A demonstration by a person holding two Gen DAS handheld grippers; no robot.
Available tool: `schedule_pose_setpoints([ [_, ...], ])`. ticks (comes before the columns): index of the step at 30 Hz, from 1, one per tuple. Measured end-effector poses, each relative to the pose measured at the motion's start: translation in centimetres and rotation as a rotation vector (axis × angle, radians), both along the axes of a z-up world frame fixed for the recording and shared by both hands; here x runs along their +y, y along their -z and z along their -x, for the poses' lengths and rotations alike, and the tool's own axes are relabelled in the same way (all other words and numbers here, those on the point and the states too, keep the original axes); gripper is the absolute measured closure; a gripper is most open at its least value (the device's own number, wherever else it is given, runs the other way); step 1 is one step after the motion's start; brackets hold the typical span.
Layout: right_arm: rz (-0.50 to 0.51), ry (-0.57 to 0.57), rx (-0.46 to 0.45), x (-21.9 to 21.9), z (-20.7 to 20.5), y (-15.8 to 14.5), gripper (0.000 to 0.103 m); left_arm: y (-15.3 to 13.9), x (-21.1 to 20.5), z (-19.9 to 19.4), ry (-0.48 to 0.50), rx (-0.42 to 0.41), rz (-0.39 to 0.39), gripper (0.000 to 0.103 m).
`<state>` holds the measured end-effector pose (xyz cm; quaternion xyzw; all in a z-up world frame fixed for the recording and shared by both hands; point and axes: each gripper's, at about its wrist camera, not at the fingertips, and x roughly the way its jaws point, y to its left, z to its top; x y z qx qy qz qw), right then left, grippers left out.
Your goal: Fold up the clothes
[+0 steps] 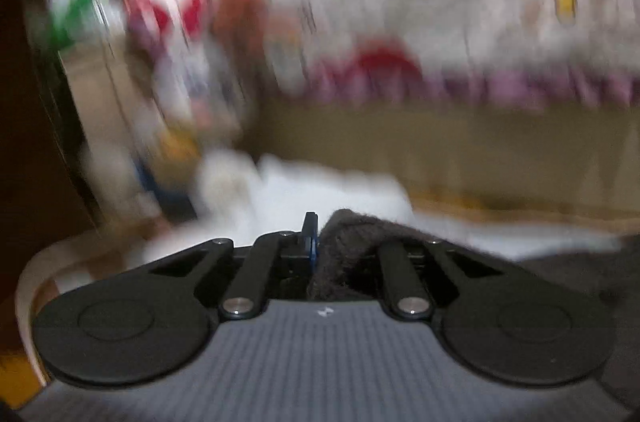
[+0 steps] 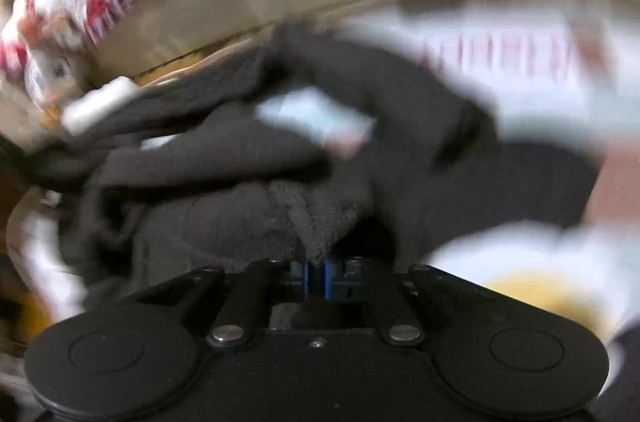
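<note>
A dark brown knitted garment [image 2: 248, 158] lies bunched in front of me in the right wrist view, over white cloth [image 2: 520, 70]. My right gripper [image 2: 318, 280] is shut on a fold of this knit, which bulges up just past the blue pads. In the left wrist view my left gripper [image 1: 316, 242] is shut on another edge of the brown knit [image 1: 352, 242], which drapes over its right finger and hides it. The left finger [image 1: 309, 228] shows, with its blue pad against the wool. Both views are blurred by motion.
A white patterned cloth with red and purple trim [image 1: 460, 14] hangs across the back above a tan surface [image 1: 460, 150]. White fabric [image 1: 304, 190] lies just beyond the left gripper. A dark wooden edge [image 1: 28, 142] stands at the left. Something yellow [image 2: 536, 290] sits at the lower right.
</note>
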<state>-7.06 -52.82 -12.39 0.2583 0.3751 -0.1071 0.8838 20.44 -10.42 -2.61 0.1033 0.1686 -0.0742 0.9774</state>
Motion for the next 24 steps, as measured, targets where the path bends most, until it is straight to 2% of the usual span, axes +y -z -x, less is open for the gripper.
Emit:
schedule_pose_setpoints([
  [2,0.157,0.029,-0.099,0.5,0.1,-3.2,0.096,-3.5,1.0,-1.1,-0.029,-0.045,0.035,0.094],
  [4,0.349,0.076,-0.160,0.6,-0.3,-6.6,0.096,-6.7,2.2,-2.7,-0.054,-0.076,0.065,0.094],
  [6,0.512,0.085,-0.164,0.1,-2.2,-8.6,0.096,-8.6,2.7,-5.1,-0.076,-0.092,0.047,0.094],
  [7,0.518,0.092,-0.154,-0.8,-3.4,-8.9,0.096,-8.5,2.7,-6.4,-0.083,-0.085,0.022,0.092],
  [8,0.490,0.100,-0.140,-2.0,-4.8,-9.0,0.093,-8.0,2.6,-7.8,-0.082,-0.059,-0.003,0.087],
  [9,0.462,0.108,-0.126,-3.2,-6.1,-9.0,0.083,-7.4,2.6,-9.0,-0.088,-0.032,-0.024,0.082],
  [11,0.388,0.145,-0.101,-4.8,-7.1,-7.9,0.062,-4.9,2.8,-10.8,-0.145,0.057,-0.046,0.036],
  [12,0.362,0.184,-0.083,-5.0,-6.8,-7.0,0.061,-3.2,3.2,-11.7,-0.163,0.138,-0.042,0.033],
  [15,0.273,0.308,-0.066,-4.6,-3.2,-3.9,0.048,1.1,4.6,-11.7,-0.152,0.325,0.020,0.033],
  [17,0.156,0.316,0.007,-4.7,-1.5,-1.3,0.048,3.2,5.3,-9.3,-0.132,0.343,0.090,0.033],
  [19,0.032,0.309,0.050,-4.7,-0.6,0.1,0.048,4.9,5.9,-6.9,-0.121,0.348,0.177,0.033],
  [21,-0.041,0.304,0.039,-3.9,0.3,0.4,0.048,6.1,6.7,-4.2,-0.136,0.349,0.292,0.033],
  [24,-0.092,0.257,0.026,-1.6,0.6,0.4,0.048,6.9,7.6,-0.6,-0.171,0.335,0.384,0.033],
])
